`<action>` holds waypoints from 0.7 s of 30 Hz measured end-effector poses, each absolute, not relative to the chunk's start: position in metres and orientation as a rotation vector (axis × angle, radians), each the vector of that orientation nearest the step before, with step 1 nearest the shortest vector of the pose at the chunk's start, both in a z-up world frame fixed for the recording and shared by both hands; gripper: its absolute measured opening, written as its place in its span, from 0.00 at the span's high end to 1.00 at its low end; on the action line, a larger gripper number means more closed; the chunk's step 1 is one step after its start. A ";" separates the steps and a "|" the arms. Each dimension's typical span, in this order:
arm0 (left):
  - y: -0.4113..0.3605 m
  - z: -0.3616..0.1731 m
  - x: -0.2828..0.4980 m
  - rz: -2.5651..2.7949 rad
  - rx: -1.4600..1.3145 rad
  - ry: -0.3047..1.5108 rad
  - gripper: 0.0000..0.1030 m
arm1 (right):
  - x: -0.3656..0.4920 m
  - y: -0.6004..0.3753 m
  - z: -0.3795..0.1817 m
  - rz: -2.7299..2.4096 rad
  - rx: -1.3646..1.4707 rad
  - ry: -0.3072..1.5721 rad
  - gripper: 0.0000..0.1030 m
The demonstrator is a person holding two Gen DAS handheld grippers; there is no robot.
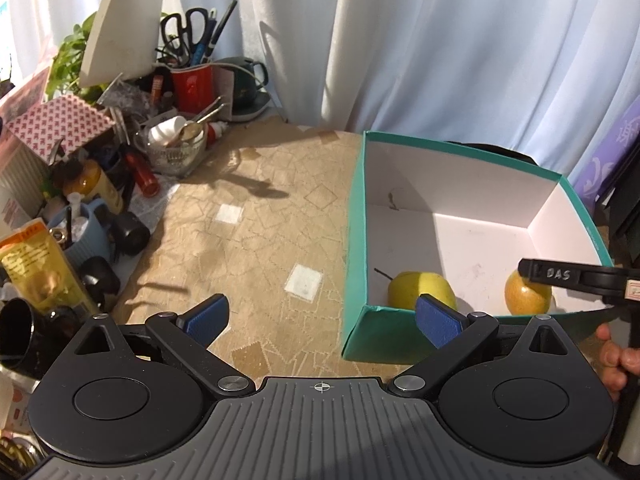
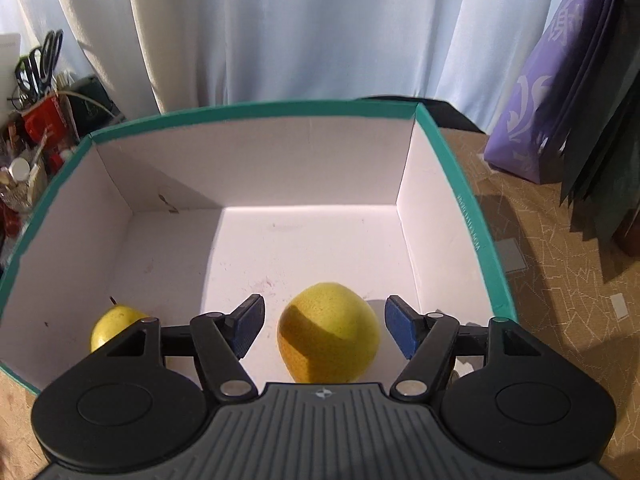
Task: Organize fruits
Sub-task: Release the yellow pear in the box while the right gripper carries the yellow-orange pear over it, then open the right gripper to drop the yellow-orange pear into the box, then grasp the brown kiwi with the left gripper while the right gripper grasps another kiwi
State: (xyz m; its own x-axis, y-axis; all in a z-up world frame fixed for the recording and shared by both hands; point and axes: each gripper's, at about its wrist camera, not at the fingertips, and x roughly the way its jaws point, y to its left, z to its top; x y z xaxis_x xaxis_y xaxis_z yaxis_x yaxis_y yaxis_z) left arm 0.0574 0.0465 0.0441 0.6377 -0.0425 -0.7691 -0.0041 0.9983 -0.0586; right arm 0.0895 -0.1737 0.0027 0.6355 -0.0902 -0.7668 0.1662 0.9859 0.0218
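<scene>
Right tongs (image 2: 324,330) straddle upright yellow fruit (image 2: 329,334), pads apart, in box (image 2: 256,114).

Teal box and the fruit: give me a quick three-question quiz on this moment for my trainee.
1. How many fruits lie in the teal box?
2. True or false: the right gripper is pressing its pads on the round yellow fruit.
3. Which fruit has a stem: A) the round yellow fruit, B) the yellow pear by the box's left wall?

Key: 1) two. 2) false: the fruit sits between the open jaws with gaps on both sides. 3) B.
</scene>
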 end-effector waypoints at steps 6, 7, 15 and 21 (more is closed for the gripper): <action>0.043 0.012 0.053 -0.077 -0.018 0.980 0.01 | 0.024 -0.165 0.044 -0.124 0.105 0.686 0.16; 0.043 0.006 0.052 -0.081 -0.022 0.998 0.01 | 0.012 -0.163 0.048 -0.116 0.104 0.663 0.14; 0.038 -0.018 0.045 -0.075 -0.039 1.063 0.01 | -0.041 -0.159 0.033 -0.112 0.097 0.652 0.12; 0.014 -0.027 0.046 -0.085 0.020 1.087 0.00 | -0.052 -0.158 0.026 -0.102 0.095 0.683 0.12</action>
State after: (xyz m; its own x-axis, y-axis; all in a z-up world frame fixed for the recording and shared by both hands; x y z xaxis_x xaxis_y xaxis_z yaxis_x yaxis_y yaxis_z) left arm 0.0463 0.0141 -0.0267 0.4623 -0.0595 -0.8847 0.0793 0.9965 -0.0256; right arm -0.0525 -0.1577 0.0255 0.7707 -0.0634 -0.6340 0.1254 0.9907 0.0534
